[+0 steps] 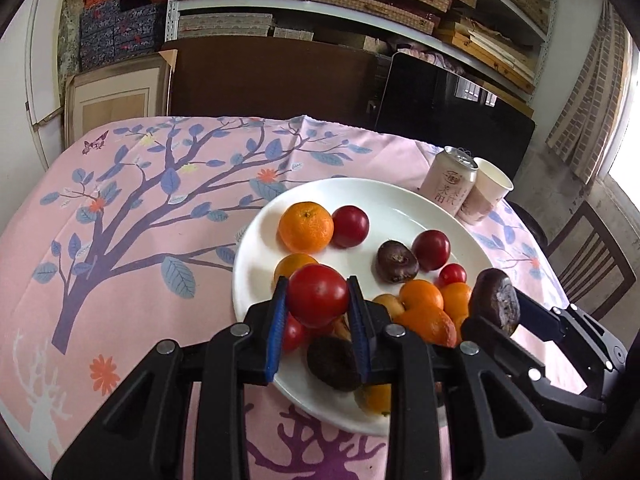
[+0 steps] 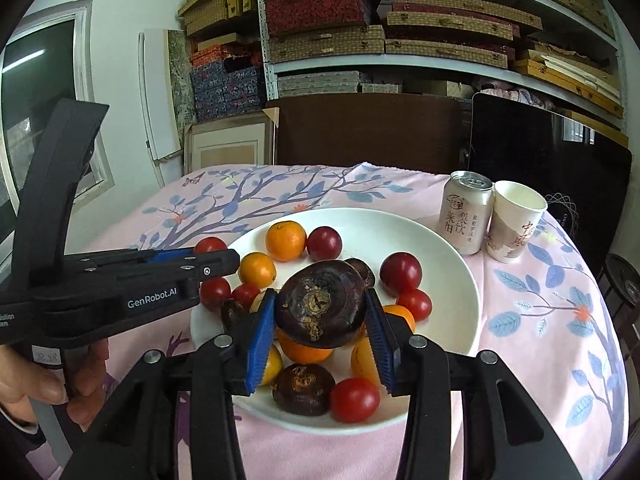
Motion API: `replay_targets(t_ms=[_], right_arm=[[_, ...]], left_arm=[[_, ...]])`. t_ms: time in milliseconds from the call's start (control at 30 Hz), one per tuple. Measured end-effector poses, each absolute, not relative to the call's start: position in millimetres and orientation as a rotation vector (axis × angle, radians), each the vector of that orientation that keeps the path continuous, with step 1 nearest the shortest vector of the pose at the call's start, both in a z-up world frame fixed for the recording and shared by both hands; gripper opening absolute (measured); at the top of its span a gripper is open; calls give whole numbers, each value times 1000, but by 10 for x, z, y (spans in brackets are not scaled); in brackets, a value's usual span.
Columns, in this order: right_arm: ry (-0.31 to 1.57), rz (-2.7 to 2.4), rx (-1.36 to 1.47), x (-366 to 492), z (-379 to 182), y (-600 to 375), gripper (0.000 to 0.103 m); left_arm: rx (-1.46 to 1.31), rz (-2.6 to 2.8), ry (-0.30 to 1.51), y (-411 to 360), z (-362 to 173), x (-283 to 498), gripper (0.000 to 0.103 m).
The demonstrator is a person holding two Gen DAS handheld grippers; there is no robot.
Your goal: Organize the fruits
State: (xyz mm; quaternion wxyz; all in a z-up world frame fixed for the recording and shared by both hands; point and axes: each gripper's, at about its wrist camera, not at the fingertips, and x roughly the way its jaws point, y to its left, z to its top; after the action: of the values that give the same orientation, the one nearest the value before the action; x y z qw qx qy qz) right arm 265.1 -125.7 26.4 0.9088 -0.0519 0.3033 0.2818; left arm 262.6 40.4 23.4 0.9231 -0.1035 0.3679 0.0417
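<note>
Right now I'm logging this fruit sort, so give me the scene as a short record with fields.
left gripper: shut on a red tomato, held above the plate
right gripper: shut on a dark brown fruit, held above the plate
plate: white, holding oranges, red tomatoes and more dark fruits
beside plate: drink can touching paper cup
surface: pink tablecloth with tree print
</note>
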Motion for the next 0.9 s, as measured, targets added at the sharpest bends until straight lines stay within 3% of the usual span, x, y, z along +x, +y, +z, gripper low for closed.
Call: replay_targets(t_ms=[33, 67, 100, 167, 733, 800, 900], right_arm=[[627, 572, -112, 2696, 246, -1228, 45], [620, 563, -114, 2736, 231, -1208, 48], [617, 559, -117, 2756, 216, -1197, 62], [604, 540, -114, 2761, 206, -1203, 67], [693, 523, -38, 2208, 272, -1884, 76], [694, 520, -53, 2061, 265, -1919, 87], [717, 524, -53, 1861, 233, -1963, 90]], left_arm=[[-214, 96, 759, 420, 216, 2663, 30], [-212, 113, 763, 432, 200, 2691, 47], [-207, 134, 760, 436, 198, 2699, 75], [-167, 171, 714, 416, 233, 2659, 89], [-39, 100, 785, 181, 279, 1960, 94], [-29, 105, 781, 121, 265, 1787, 94], [-10, 80, 799, 26, 222, 1566, 94]])
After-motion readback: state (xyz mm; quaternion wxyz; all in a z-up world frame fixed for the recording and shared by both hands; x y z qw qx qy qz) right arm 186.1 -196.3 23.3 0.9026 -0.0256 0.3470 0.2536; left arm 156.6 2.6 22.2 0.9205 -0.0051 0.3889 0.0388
